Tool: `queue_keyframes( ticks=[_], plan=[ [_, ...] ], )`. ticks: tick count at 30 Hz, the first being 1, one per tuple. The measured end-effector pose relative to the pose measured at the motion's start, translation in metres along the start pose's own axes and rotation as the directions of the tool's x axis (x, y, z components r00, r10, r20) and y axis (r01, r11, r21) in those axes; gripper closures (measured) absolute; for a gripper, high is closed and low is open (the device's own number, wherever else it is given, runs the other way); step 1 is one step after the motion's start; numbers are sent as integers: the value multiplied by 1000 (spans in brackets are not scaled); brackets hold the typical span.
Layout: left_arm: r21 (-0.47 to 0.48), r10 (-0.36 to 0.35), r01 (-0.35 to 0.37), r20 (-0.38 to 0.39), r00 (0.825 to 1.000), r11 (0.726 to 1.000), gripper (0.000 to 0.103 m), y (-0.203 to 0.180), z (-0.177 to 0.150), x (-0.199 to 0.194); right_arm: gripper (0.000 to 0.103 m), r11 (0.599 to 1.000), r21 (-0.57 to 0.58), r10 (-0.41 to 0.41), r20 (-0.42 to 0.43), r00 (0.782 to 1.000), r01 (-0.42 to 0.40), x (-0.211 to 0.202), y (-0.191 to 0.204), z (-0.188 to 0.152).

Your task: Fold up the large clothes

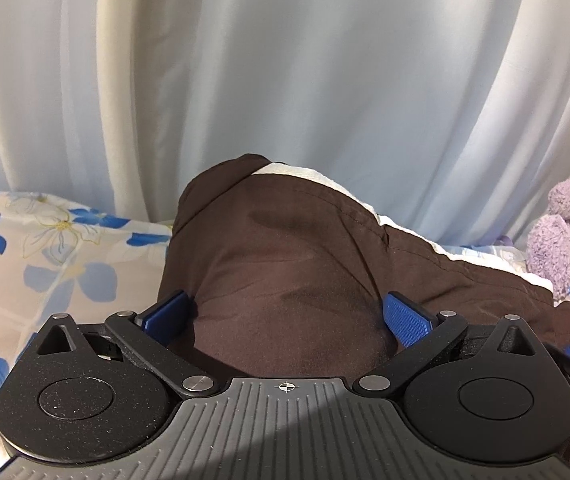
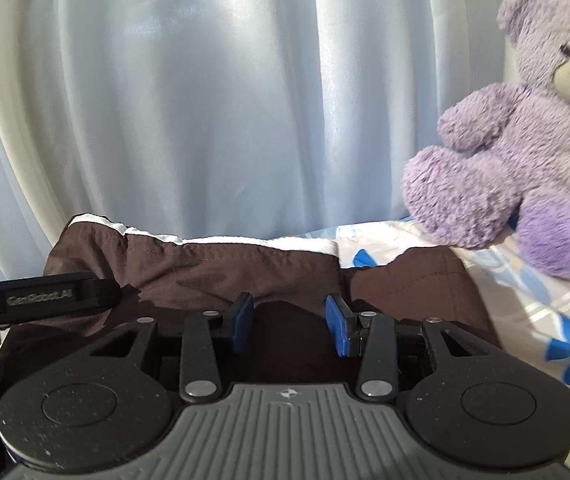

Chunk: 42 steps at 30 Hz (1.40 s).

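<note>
Both grippers straddle bunched dark-brown, white-lined garment (image 1: 285,240): left gripper (image 1: 287,316) gapes wide around a fold, right gripper (image 2: 289,324) half open, grip uncertain. Cloth runs left-right on the floral bedsheet (image 1: 45,248), far side ahead.

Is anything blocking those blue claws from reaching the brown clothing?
Nothing visible does. The brown garment lies directly between the left gripper pads and right under the right gripper. The purple teddy bear sits off to the side on the floral sheet.
</note>
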<state>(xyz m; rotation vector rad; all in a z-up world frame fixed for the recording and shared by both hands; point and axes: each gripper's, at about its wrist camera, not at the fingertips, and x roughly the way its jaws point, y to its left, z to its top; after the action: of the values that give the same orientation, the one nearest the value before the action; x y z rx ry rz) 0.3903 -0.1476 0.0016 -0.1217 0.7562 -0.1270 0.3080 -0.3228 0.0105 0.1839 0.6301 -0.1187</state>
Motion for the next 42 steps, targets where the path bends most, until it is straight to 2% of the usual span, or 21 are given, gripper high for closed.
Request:
queue_keyframes(
  ticks=[4,8,10,12,15,16,18,20,21,23,25,27,30,31,33,34,37,42],
  plan=[
    [10,-9,8,19,1000,1000,0,-1,-2,-2,61,1000,2,-20,47,999,20,-33,-6,-21],
    [20,4,-4,16,1000,1000,0,-3,-3,-8,58,996,90,-6,72,997,0,-26,-25,-37],
    [-3,-47,47,-7,999,999,0,8,0,-21,58,994,111,13,48,999,-18,-22,-28,-34],
    [8,-133,134,-28,991,991,0,27,-4,-43,55,990,134,46,22,999,-48,-23,-34,-30],
    [6,-249,249,-41,968,968,0,69,-19,-79,47,973,189,143,-46,989,-132,-48,-57,-16],
    [10,-266,267,-55,962,964,0,80,-23,-87,46,969,197,157,-38,987,-146,-62,-68,-14],
    [6,-314,316,-101,944,949,0,98,-32,-92,36,970,204,140,-31,990,-131,-87,-93,-11],
    [-45,-393,391,-147,908,919,0,105,-40,-87,32,962,235,161,-81,984,-138,-90,-118,-10],
    [-73,-413,407,-161,896,911,0,106,-42,-82,30,950,265,208,-131,969,-168,-83,-129,-13],
    [-128,-456,439,-162,875,889,0,108,-45,-73,30,930,329,243,-216,946,-164,-63,-142,-23],
    [-180,-491,463,-166,855,868,0,109,-46,-63,30,893,403,320,-260,911,-199,-44,-148,-34],
    [-228,-524,483,-174,834,845,0,108,-47,-56,31,859,466,363,-263,894,-212,-32,-151,-40],
    [-217,-516,478,-176,839,851,3,105,-44,-59,54,861,443,391,-257,884,-252,-25,-138,-41],
    [-219,-515,476,-175,839,852,3,107,-43,-61,54,860,433,403,-257,878,-269,-26,-130,-39],
    [-217,-507,470,-163,846,855,5,114,-39,-68,55,907,327,361,-273,892,-267,-31,-107,-32],
    [-208,-497,464,-153,854,861,5,117,-37,-71,55,918,289,353,-274,894,-274,-35,-98,-28],
    [-194,-457,430,-120,881,882,5,134,-30,-82,57,902,283,400,-265,877,-326,-39,-83,-18],
    [-182,-348,328,-92,933,927,5,168,-23,-97,57,891,243,445,-301,843,-384,-23,-34,-15]
  ],
)
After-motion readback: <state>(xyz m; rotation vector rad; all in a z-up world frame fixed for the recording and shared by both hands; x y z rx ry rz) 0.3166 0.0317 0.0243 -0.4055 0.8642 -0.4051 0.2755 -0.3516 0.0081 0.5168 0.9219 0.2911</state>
